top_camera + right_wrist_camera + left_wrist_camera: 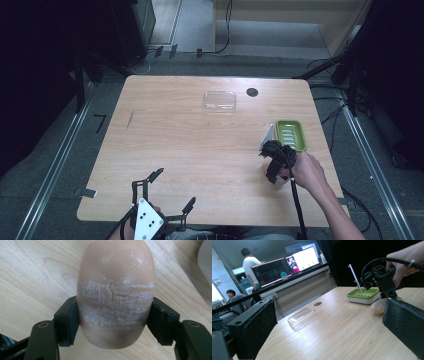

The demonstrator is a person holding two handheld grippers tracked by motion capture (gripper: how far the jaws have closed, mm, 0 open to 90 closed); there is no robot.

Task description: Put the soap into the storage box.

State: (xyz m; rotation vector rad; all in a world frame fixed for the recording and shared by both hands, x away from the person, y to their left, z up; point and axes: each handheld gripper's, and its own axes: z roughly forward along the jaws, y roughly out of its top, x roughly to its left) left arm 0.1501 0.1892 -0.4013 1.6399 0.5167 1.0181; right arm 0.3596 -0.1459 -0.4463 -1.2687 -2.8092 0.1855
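Right gripper [113, 317] clamps a beige soap bar [115, 290] on the table [200, 150]; green soap dish [291, 134] just beyond; left gripper [172, 187] gapes wide, empty.

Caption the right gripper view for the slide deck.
Right gripper clamps a scuffed tan soap bar from both sides over the wooden table.
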